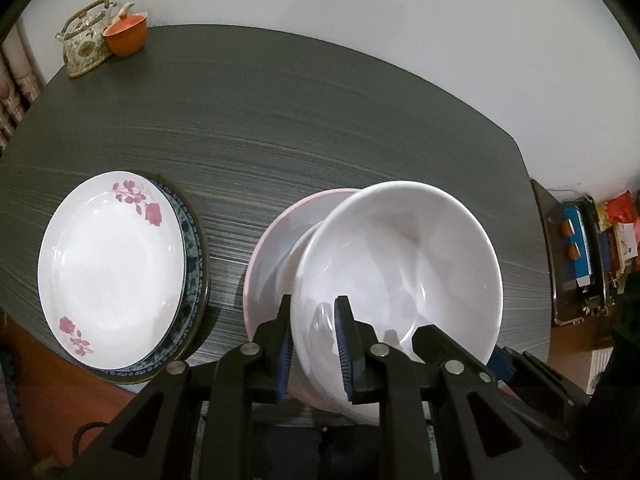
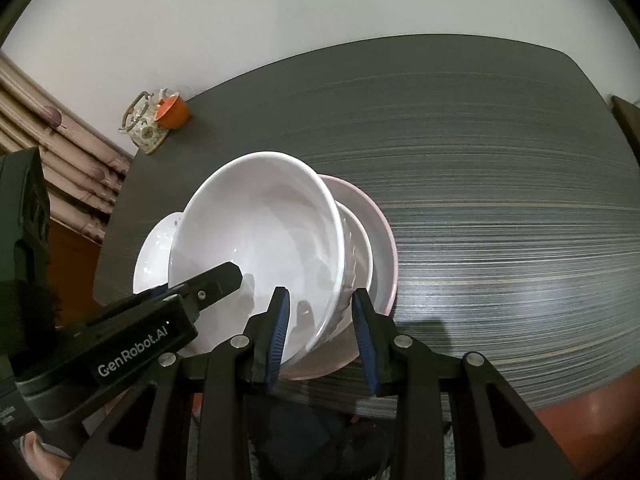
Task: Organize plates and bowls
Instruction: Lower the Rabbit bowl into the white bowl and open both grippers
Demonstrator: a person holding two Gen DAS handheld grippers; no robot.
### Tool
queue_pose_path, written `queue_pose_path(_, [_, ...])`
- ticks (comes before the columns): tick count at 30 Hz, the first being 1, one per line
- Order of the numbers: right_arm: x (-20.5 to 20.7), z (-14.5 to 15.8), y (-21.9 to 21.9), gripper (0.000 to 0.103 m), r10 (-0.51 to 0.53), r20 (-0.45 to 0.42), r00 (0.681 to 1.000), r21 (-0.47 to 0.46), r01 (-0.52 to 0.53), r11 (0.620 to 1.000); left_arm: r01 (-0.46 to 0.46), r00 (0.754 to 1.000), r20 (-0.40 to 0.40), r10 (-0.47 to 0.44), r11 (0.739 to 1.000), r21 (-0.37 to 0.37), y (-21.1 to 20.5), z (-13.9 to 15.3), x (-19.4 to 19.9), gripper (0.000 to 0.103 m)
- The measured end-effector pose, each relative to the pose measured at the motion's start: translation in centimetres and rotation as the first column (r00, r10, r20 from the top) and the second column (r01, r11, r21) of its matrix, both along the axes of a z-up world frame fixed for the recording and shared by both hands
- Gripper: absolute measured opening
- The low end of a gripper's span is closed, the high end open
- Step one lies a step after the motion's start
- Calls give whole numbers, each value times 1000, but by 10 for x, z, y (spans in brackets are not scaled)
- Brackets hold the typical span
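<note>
A: Where is the white bowl (image 1: 400, 256)?

B: Held tilted between both tools, over a smaller white bowl (image 2: 358, 240) nested in a pink-rimmed plate (image 2: 382, 232) on the dark tabletop (image 1: 320, 120).

A: And the left tool (image 1: 314, 340)?

B: Nearly closed, its blue pads pinching the near rim of the white bowl, one inside and one outside.

A: The right tool (image 2: 322, 332)?

B: Narrowly parted, likewise clamped on that bowl's rim at the other side.

A: Anything else?

B: A flowered white plate (image 1: 112, 268) lies stacked on a blue-patterned plate (image 1: 192, 256) to the left. At the far corner, a patterned teapot (image 1: 86, 42) stands just beside an orange cup (image 1: 126, 36).
</note>
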State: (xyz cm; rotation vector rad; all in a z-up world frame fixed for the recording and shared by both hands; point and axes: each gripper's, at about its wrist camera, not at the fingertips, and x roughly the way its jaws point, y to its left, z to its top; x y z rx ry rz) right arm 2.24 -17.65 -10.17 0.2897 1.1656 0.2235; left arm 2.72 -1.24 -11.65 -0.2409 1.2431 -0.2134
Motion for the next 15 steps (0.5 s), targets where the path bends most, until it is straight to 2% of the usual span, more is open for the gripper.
queue_pose_path(15, [1,-11,1,30,-2,-20,1000,-15,1,1000,-9,1000,-7,9,999,36,-2,-5,-1,18])
